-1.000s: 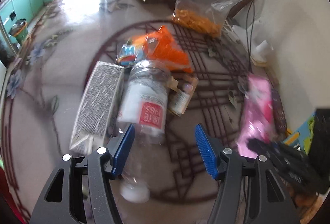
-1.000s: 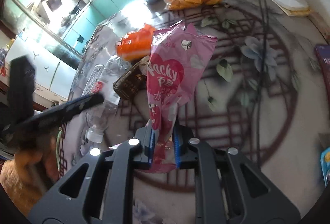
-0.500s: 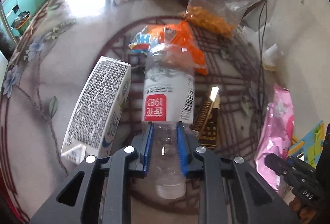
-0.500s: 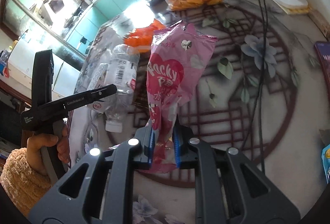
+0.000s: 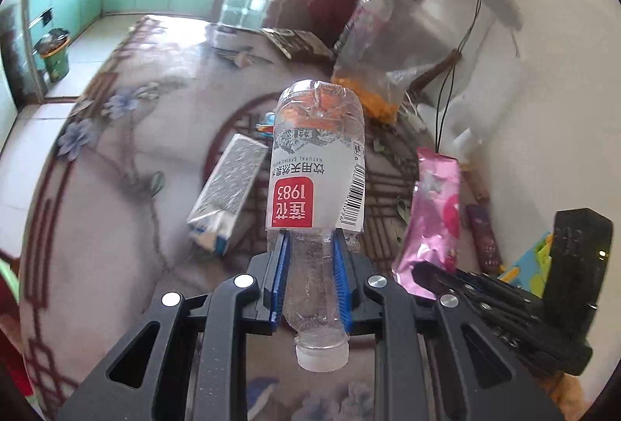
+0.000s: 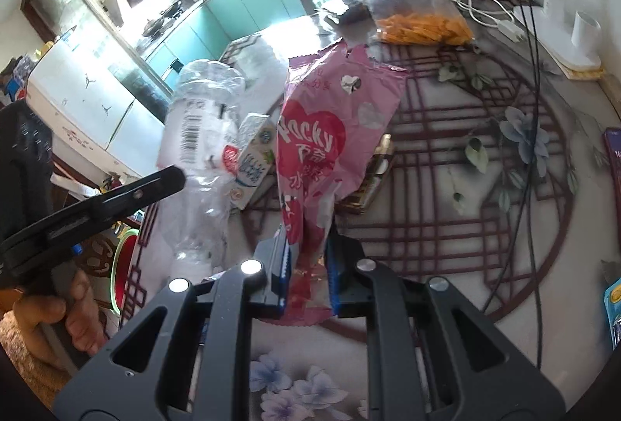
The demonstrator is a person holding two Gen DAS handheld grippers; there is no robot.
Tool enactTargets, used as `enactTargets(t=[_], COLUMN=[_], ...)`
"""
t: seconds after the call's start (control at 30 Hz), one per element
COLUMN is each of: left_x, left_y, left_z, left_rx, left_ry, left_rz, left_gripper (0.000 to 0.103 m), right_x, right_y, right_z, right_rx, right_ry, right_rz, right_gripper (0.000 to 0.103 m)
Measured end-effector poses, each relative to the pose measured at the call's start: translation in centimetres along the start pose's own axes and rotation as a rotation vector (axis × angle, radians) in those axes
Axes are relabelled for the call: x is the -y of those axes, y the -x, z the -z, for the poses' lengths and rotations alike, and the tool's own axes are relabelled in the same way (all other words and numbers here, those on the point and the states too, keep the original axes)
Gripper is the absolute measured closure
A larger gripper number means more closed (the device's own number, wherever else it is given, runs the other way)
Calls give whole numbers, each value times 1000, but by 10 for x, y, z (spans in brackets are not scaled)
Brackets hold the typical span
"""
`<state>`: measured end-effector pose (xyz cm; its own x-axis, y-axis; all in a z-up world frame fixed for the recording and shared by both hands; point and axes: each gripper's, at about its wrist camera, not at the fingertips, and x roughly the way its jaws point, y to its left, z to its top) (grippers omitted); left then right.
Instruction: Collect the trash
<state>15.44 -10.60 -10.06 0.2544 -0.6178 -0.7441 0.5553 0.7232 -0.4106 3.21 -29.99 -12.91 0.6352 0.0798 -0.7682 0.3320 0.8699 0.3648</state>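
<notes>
Patterned tabletop (image 5: 116, 157), bottle (image 5: 316, 180) clamped in left claw (image 5: 310, 277), seemingly lifted

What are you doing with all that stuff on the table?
A person is picking up trash with a gripper in each hand. The left gripper is shut on an empty water bottle, holding it near its neck, off the table. The right gripper is shut on a pink snack wrapper, also lifted. A carton, a small dark box and a bag of orange snacks are on the table, not picked up.
</notes>
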Motion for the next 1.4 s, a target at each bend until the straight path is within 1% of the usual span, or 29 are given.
enactTargets(t=[0.07, 0.17, 0.37, 0.53, 0.8, 1.1, 1.27, 1.4], left_x=[-7, -20, -53, -79, -104, -121, -131, -146], left_y=[17, 41, 69, 90, 111, 127, 133, 140], left_z=[8, 23, 41, 52, 59, 64, 66, 69], left_rx=[37, 77, 85, 87, 87, 85, 87, 88], left_ry=[13, 3, 40, 44, 40, 15, 0, 17], left_rz=[-1, -36, -47, -62, -45, -14, -23, -34], left_gripper=[84, 84, 83, 83, 83, 83, 83, 83], right_x=[-13, -34, -77, -113, -152, -185, -200, -214], right_y=[-2, -6, -7, -8, -4, -1, -1, -4], right_z=[2, 6, 14, 22, 35, 46, 52, 54], right_rx=[2, -6, 6, 16, 32, 52, 58, 54], right_ry=[23, 45, 103, 136, 146, 146, 151, 162], right_rz=[7, 4, 17, 13, 21, 33, 43, 42], right_gripper=[87, 87, 87, 87, 87, 87, 87, 87])
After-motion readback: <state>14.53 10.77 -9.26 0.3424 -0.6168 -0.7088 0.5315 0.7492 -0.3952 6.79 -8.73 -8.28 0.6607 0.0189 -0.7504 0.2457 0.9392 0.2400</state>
